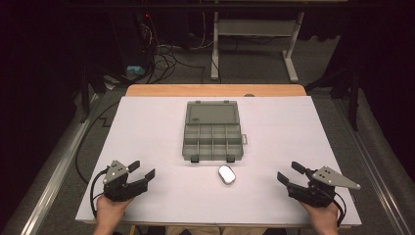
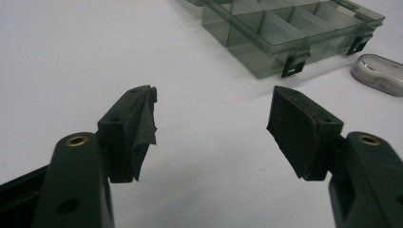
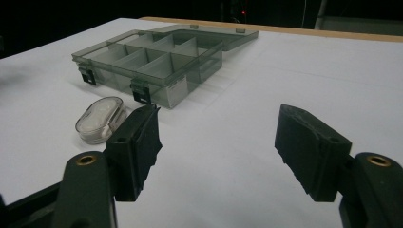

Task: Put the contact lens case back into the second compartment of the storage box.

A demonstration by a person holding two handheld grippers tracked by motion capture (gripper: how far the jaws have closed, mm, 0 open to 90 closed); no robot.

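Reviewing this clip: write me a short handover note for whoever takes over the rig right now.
Left gripper: open, holding nothing, resting near the table's front left.
Right gripper: open, holding nothing, near the front right.
Compartment box: mid-table on the white sheet, lid folded back flat, the compartments look empty.
Small white oval case: lies on the sheet just in front of the box, apart from it, untouched.
Done: box is open.
Left: probably pick up the case and place it in a compartment; the right gripper looks slightly nearer.

Small oval clear-plastic case with white contents lies flat on the white table surface, just before the open smoky-grey compartment box, apart from it.
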